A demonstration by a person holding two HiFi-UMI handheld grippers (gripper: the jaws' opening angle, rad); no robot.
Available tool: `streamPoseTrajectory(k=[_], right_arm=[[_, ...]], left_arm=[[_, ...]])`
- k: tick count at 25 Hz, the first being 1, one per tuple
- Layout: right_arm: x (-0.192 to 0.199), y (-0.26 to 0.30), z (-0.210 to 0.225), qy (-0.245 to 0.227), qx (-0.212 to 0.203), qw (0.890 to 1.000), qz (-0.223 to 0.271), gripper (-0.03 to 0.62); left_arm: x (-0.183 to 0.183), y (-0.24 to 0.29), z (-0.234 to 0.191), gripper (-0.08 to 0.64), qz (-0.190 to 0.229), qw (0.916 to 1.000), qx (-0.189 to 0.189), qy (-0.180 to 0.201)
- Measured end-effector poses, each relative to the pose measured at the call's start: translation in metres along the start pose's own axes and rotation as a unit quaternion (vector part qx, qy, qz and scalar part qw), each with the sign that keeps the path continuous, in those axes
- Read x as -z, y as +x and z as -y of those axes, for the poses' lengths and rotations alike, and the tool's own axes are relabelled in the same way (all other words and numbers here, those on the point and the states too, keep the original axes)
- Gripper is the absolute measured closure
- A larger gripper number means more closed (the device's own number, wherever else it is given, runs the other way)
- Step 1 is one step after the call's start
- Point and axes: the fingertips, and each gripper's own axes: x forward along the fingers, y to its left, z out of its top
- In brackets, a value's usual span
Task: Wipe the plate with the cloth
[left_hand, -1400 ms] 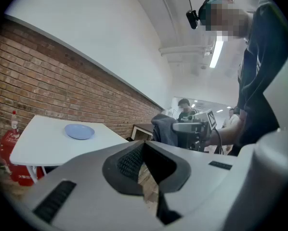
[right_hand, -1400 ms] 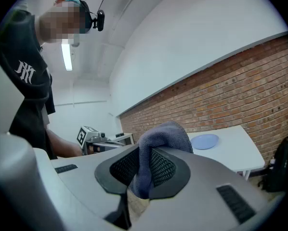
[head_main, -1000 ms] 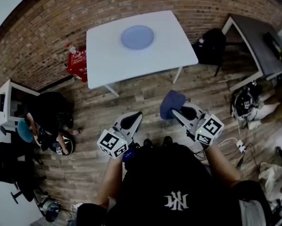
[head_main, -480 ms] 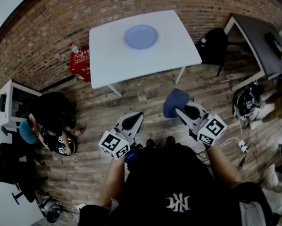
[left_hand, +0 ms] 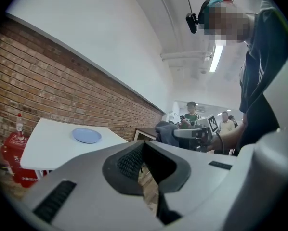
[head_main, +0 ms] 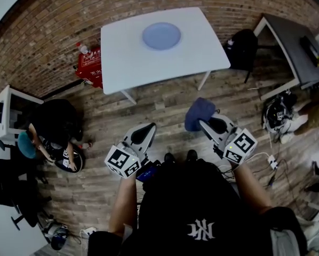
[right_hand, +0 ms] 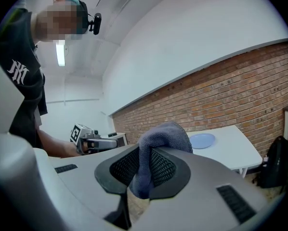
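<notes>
Blue-grey cloth [right_hand: 163,134] sits clamped in the right gripper [right_hand: 141,170]; left gripper [left_hand: 143,163] closed, empty; plate [head_main: 161,36] near far edge of bench [head_main: 122,63].

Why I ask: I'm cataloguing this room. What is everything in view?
table: 1, white, by the brick wall
plate: 1, light blue, on the table
cloth: 1, dark blue, gripped in the right tongs
box: 1, red, on the floor left of the table
bag: 1, black, right of the table
desk: 1, dark grey, far right
person: 1, in black, crouched on the floor at left
left tongs: 1, white and black, shut, empty
right tongs: 1, white and black, shut on the cloth
</notes>
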Motion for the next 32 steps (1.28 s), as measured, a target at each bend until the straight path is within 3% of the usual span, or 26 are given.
streamPoseTrajectory(k=[15,21,32], right_arm=[[-0.003,0.051,-0.016,-0.020,0.028,0.999,-0.013,0.526],[-0.007,0.062,0.013,-0.015,0.037,0.999,-0.009,0.526],[-0.041,0.093,0.103,-0.019,-0.011,1.000,0.020,0.526]], left_arm=[[0.007,-0.021,-0.052,0.560,0.006,0.9996,0.020,-0.018],[-0.001,-0.002,-0.067,0.560,0.011,0.9992,0.031,-0.023],[-0.033,0.073,-0.114,0.560,-0.016,0.9997,-0.018,-0.007]])
